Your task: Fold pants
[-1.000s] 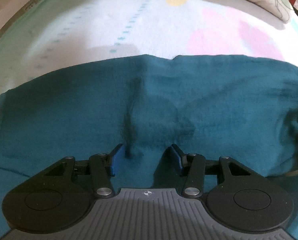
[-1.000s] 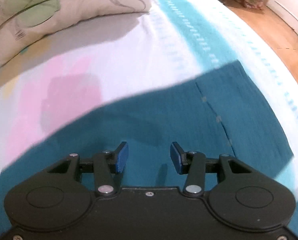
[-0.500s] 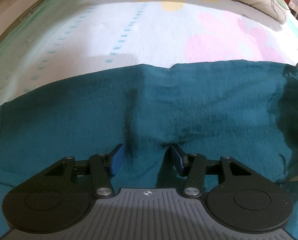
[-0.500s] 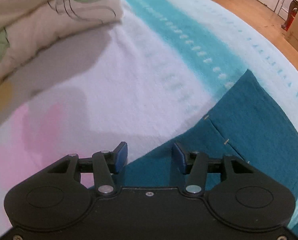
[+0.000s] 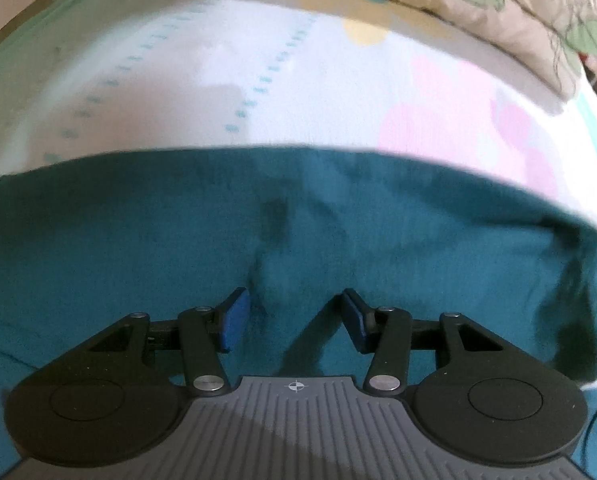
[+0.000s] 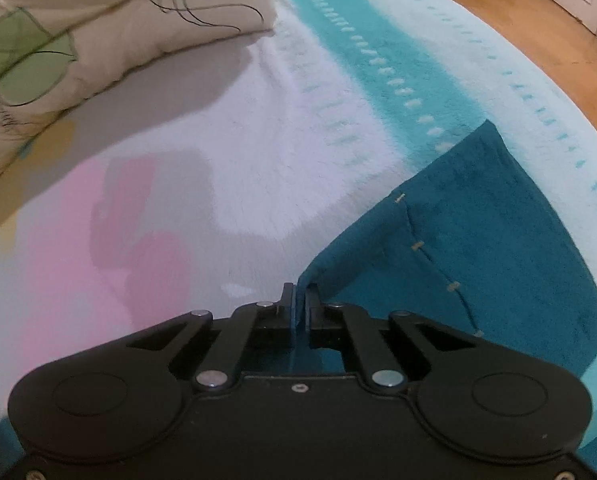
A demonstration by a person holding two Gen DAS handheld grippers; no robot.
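The teal pants (image 5: 338, 232) lie spread flat on a pastel blanket (image 5: 258, 80) on the bed. My left gripper (image 5: 294, 320) is open just above the cloth, its blue pads (image 5: 234, 316) apart with teal fabric between and below them. In the right wrist view my right gripper (image 6: 300, 300) is shut on the far edge of the pants (image 6: 478, 248), and the pinched edge rises in a small fold. A seam with pale stitches (image 6: 418, 246) runs across the cloth to the right.
A cream pillow with green leaf print (image 6: 78, 32) lies at the head of the bed; it also shows in the left wrist view (image 5: 498, 4). Wooden floor (image 6: 538, 12) lies beyond the bed's right edge. The blanket (image 6: 178, 200) has pink and white patches.
My right gripper has moved to the far edge of the pants and closed on it. My left gripper has stayed open over the cloth, shifting slightly.
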